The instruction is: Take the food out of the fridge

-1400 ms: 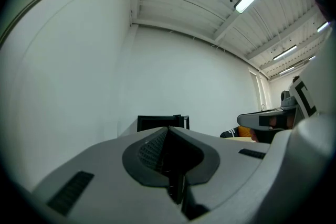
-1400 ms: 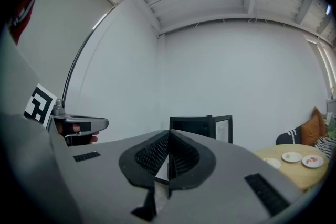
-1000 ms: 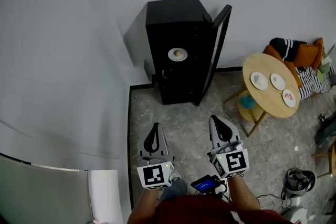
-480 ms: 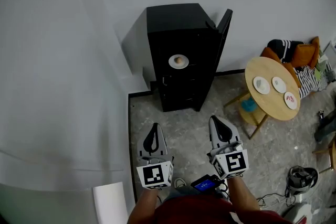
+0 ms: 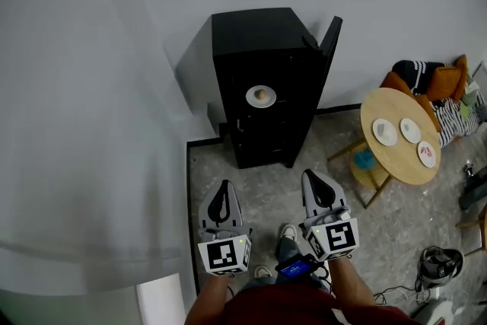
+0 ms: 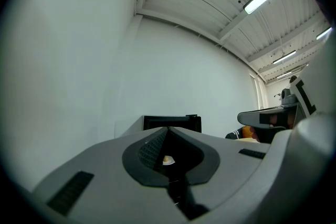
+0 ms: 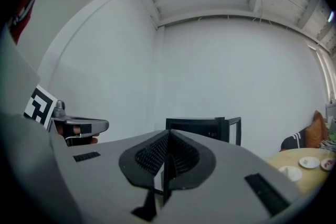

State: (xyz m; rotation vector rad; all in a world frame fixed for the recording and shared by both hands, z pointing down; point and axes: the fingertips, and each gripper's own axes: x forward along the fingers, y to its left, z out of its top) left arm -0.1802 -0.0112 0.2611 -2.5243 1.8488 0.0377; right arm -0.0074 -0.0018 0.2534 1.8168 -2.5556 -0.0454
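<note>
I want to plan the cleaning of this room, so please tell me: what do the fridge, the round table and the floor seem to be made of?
The fridge looks like painted metal or plastic, matte black: its flat faces barely shine. The round table is likely wood: light tan, smooth top. The floor seems stone or stone-look tile: grey, speckled.
</note>
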